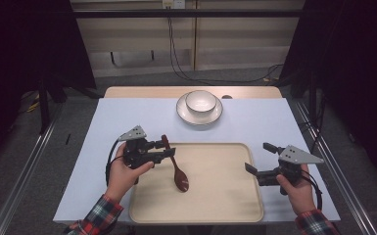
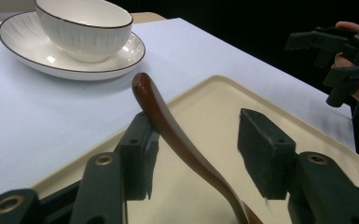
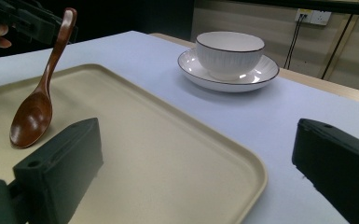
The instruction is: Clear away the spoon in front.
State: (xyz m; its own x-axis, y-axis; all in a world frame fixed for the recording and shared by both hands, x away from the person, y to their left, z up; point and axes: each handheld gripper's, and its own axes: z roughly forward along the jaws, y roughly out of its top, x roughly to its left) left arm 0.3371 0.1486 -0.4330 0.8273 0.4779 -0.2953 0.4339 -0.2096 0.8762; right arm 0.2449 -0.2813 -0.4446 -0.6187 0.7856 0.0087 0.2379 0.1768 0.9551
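Left gripper (image 1: 169,151) over tray (image 1: 225,205), fingers spread around tilted spoon (image 1: 176,171), right gripper (image 1: 258,159) fingers spread.

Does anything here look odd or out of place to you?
One thing: the dark brown wooden spoon stands tilted, its bowl on the beige plastic tray and its handle up between the jaws of the left hand-held gripper, leaning against one jaw while the other stands apart. The white bowl sits neatly on its white saucer.
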